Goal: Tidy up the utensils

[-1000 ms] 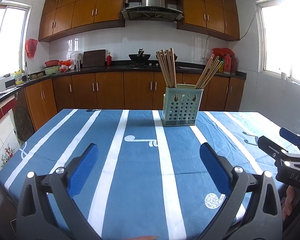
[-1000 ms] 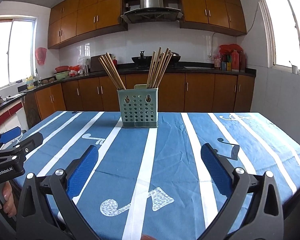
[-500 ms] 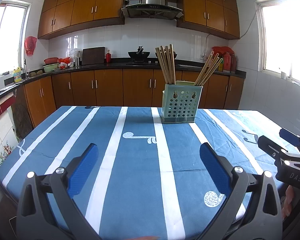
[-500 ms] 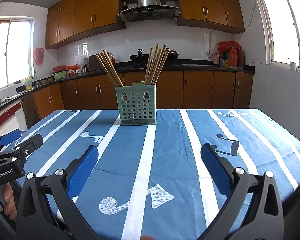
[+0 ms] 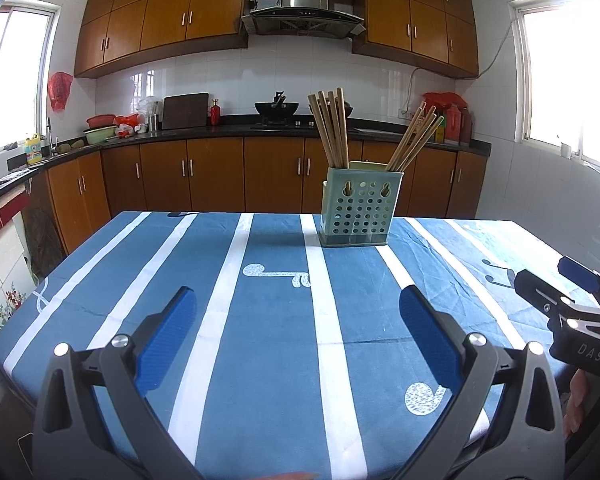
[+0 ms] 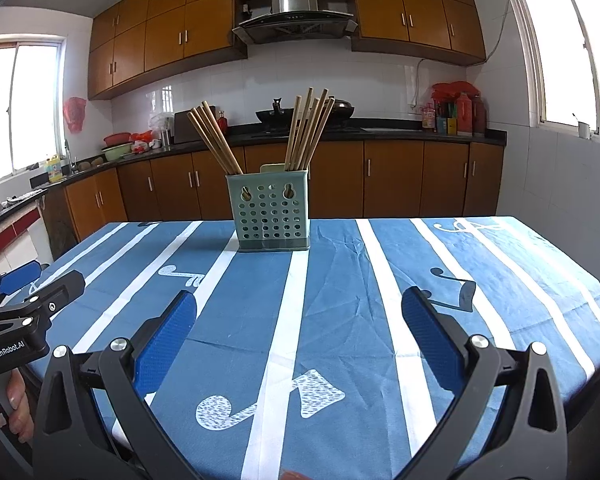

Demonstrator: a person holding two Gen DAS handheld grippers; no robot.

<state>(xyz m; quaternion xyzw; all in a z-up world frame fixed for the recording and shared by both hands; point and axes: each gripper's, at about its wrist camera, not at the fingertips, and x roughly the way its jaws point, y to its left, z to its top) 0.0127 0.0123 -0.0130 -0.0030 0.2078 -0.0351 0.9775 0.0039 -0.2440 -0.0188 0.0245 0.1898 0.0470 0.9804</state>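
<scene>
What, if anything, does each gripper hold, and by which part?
Nothing. The left gripper and right gripper are both open and empty; the chopsticks stand in the holder.

Both wrist cameras look forward low over the blue striped tablecloth (image 5: 276,320); each shares the green perforated plastic chopstick holder (image 5: 358,212) (image 6: 272,212), well beyond its fingertips.
</scene>
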